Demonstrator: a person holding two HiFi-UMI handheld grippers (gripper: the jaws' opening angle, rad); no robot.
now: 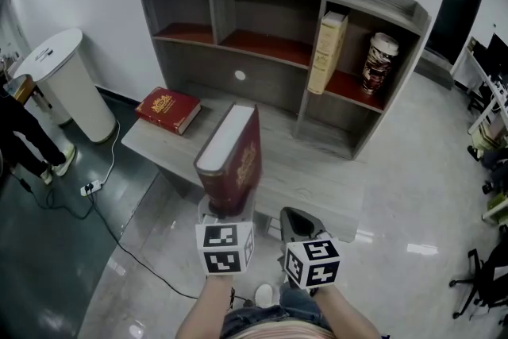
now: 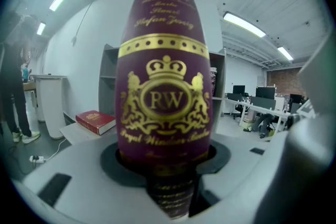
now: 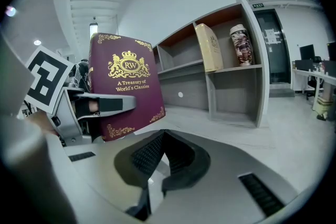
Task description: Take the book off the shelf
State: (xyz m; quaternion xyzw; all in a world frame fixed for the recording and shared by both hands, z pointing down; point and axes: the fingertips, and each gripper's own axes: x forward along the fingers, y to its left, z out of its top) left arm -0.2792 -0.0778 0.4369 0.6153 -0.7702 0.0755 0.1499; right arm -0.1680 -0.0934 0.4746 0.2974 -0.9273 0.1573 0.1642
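Note:
A thick maroon book [image 1: 234,163] with gold crest stands upright in my left gripper [image 1: 226,212], in front of the grey shelf unit [image 1: 270,83]. The left gripper view shows its spine [image 2: 165,86] clamped between the jaws of the left gripper [image 2: 167,165]. In the right gripper view the same book [image 3: 123,89] shows its cover, with the left gripper's finger [image 3: 97,106] pressed on it. My right gripper [image 1: 295,222] hangs just right of it, its black pads [image 3: 144,155] together with nothing between them. A tan book [image 1: 327,52] leans in the shelf's right compartment.
A red book [image 1: 167,109] lies flat on the shelf unit's low ledge at left. A patterned tin [image 1: 379,63] stands beside the tan book. A white bin [image 1: 67,83], a person's legs [image 1: 20,131] and a floor cable [image 1: 91,188] are at left. Office chairs [image 1: 484,274] stand far right.

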